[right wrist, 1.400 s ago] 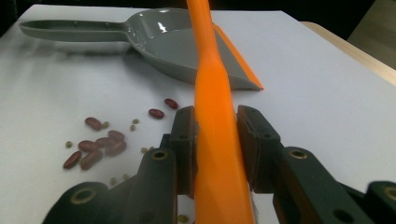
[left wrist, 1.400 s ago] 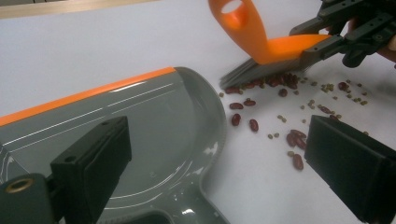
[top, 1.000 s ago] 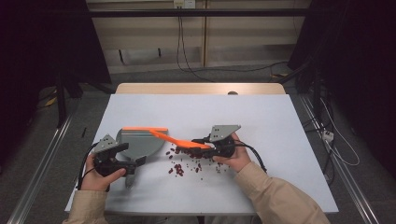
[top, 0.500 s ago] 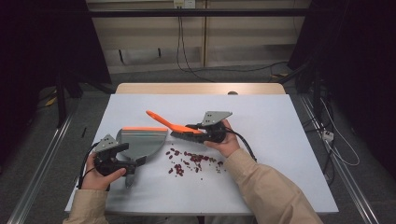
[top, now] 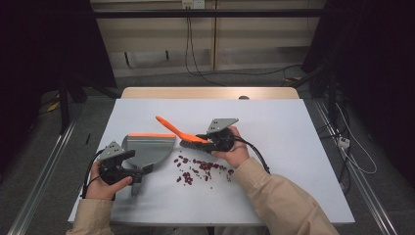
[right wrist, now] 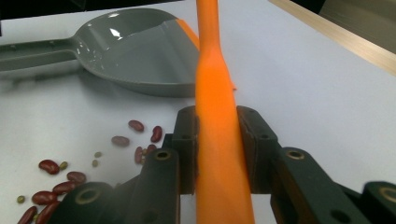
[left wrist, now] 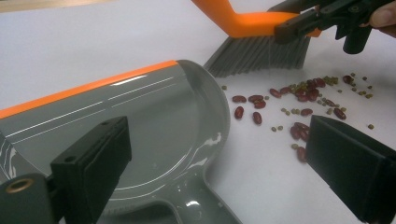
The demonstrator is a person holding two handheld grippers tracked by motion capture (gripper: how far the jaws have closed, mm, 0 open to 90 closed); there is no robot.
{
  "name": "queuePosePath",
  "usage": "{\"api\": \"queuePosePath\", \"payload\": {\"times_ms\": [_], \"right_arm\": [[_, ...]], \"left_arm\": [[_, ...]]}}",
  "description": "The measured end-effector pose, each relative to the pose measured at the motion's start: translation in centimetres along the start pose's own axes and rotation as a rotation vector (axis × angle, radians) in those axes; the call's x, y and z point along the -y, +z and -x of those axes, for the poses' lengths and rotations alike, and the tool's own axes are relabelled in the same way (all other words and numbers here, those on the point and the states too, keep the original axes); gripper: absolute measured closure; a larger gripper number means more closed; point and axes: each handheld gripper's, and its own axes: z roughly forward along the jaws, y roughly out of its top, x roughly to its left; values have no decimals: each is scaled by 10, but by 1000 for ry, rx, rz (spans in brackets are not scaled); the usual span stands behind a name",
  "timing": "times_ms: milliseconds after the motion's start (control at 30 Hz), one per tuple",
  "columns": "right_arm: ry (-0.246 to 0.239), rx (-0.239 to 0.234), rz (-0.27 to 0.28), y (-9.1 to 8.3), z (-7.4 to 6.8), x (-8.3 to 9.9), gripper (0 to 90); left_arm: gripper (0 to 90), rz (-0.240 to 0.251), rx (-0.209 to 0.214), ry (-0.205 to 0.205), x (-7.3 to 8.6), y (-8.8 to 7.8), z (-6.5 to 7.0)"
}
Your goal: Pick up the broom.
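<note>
A grey dustpan [top: 147, 148] with an orange lip lies on the white table, mouth facing away from the person. My left gripper [top: 144, 170] is open, its jaws standing wide on either side of the dustpan handle [left wrist: 201, 207]. My right gripper [top: 208, 142] is shut on the handle of an orange brush [top: 178, 131]; the dark bristles [left wrist: 261, 56] hang just beyond a scatter of red and small green beans [top: 201, 169]. In the right gripper view the orange handle [right wrist: 217, 116] runs straight up between the jaws, with beans [right wrist: 140, 135] at the left and the dustpan [right wrist: 135, 51] behind.
The white table [top: 293, 147] has bare room to the right and at the back. A wooden edge [top: 210, 93] runs along its far side. Cables trail from both grippers, and more cables lie on the floor beyond.
My right gripper carried the brush away from the person, to the far side of the beans, and the handle now tilts up to the left. The left gripper and dustpan stayed put.
</note>
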Motion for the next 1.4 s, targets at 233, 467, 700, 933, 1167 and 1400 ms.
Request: {"api": "queuePosePath", "payload": {"times_ms": [233, 467, 700, 933, 1167, 1400], "right_arm": [[-74, -61, -8, -4, -7, 1, 713], [-119, -105, -2, -12, -16, 5, 712], [-136, -122, -4, -18, -22, 7, 713], [-85, -76, 46, -25, -18, 10, 715], [23, -40, 123, -40, -19, -1, 715], [154, -33, 165, -54, -32, -4, 714]], "left_arm": [[72, 2, -2, 4, -1, -1, 0], [72, 1, -3, 10, 0, 0, 0], [72, 1, 0, 12, -1, 0, 1], [72, 2, 0, 16, -2, -1, 1], [73, 6, 0, 14, -2, -1, 1], [72, 6, 3, 20, -2, -1, 2]]}}
